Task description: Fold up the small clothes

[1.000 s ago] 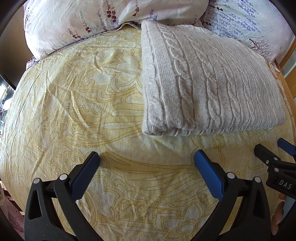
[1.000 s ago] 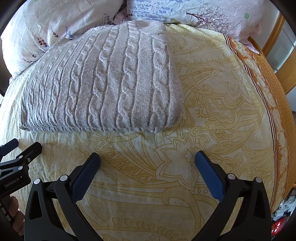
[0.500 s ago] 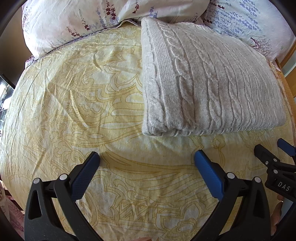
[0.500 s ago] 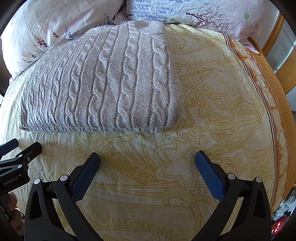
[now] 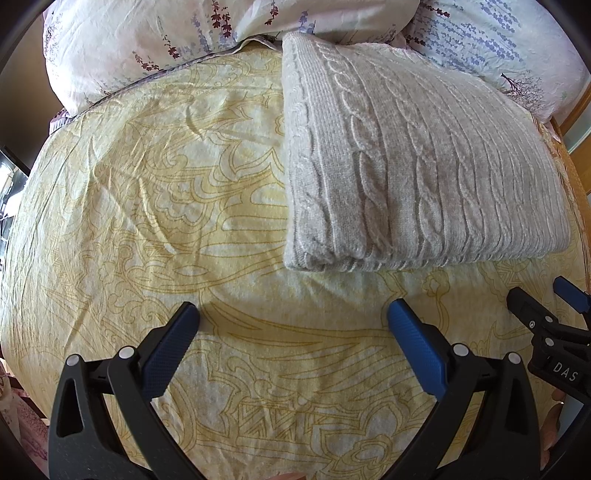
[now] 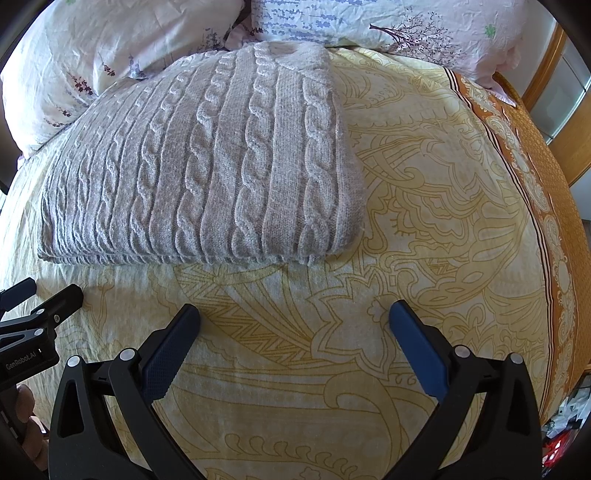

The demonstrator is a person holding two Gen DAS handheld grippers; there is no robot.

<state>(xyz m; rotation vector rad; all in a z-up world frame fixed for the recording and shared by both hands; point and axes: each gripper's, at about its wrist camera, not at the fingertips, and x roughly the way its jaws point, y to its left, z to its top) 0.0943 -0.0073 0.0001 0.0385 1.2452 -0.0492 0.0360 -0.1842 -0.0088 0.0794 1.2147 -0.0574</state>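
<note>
Grey cable-knit sweater lies folded square on yellow patterned bedsheet. Your left gripper and right gripper hover wide, empty, likely finished.

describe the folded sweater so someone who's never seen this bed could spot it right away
On the bed with the yellow patterned bedspread, look toward the flowered pillows at the head. The sweater lies just in front of them, folded into a rectangle. It is the only grey cable-knit thing there.
</note>
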